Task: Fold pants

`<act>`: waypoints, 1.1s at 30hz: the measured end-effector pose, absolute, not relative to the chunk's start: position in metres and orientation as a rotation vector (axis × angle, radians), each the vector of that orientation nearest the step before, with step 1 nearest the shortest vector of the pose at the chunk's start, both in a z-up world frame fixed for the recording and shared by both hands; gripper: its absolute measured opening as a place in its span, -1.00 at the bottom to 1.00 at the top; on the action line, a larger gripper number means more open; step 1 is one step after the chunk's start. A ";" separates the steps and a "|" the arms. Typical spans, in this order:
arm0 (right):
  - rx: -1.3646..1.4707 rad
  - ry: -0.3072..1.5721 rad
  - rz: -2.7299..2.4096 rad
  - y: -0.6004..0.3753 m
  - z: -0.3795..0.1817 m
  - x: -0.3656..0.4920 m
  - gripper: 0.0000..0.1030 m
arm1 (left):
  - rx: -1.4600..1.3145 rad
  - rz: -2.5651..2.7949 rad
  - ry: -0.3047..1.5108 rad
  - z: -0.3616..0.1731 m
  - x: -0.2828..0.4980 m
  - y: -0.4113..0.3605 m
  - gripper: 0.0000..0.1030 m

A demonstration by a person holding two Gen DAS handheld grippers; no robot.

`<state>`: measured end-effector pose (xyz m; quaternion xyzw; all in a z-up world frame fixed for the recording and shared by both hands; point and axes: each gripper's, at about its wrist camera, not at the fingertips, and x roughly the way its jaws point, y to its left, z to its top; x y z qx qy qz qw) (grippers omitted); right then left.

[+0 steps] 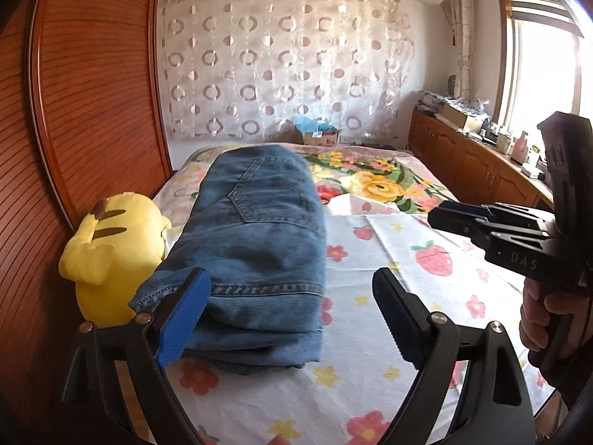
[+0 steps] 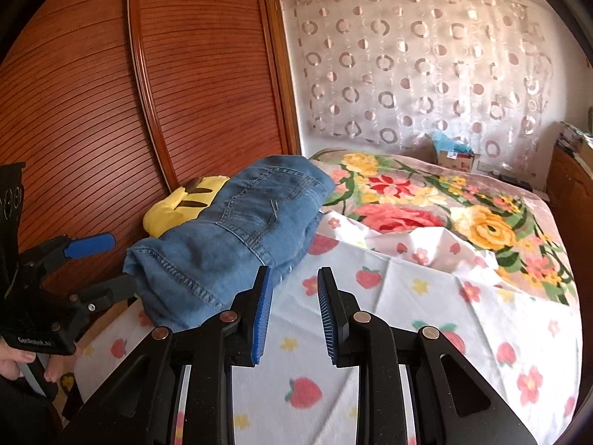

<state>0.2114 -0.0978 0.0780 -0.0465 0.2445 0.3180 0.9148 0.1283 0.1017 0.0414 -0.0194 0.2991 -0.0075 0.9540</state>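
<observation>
Both claws hold nothing: left claw [image 1: 292, 307] gapes wide beside the folded jeans [image 1: 255, 237], right claw [image 2: 294, 315] stands narrowly apart. Cardboard box [image 2: 456, 159] holds blue stuff.

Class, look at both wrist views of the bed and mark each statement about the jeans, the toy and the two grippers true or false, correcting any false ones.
1. The jeans lie folded in a stack on the strawberry-print sheet. True.
2. The yellow plush toy sits between the jeans and the wooden wardrobe. True.
3. The right gripper is clamped on the jeans. False: nothing is between its jaws, which stand slightly apart over the sheet.
4. The left gripper has its jaws wide apart. True.
5. The flowered blanket covers the jeans. False: it lies farther up the bed, beyond them.
</observation>
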 end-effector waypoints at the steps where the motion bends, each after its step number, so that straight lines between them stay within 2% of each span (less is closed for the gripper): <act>1: -0.092 0.499 0.650 -0.103 0.079 0.206 -0.47 | -0.034 -0.021 0.601 0.044 0.124 0.097 0.74; 4: -0.088 0.482 0.624 -0.114 0.081 0.188 -0.38 | -0.016 -0.024 0.594 0.048 0.116 0.083 0.74; 6: -0.082 0.470 0.599 -0.122 0.081 0.177 -0.21 | -0.014 -0.037 0.592 0.049 0.110 0.073 0.74; 18: -0.019 0.381 0.394 -0.186 0.087 0.083 0.27 | 0.000 -0.076 0.544 0.057 0.075 0.018 0.74; 24: -0.007 0.352 0.305 -0.199 0.090 0.048 0.37 | 0.009 -0.103 0.528 0.062 0.056 -0.002 0.74; 33: 0.013 0.327 0.271 -0.184 0.088 0.033 0.38 | 0.017 -0.091 0.507 0.072 0.041 -0.012 0.74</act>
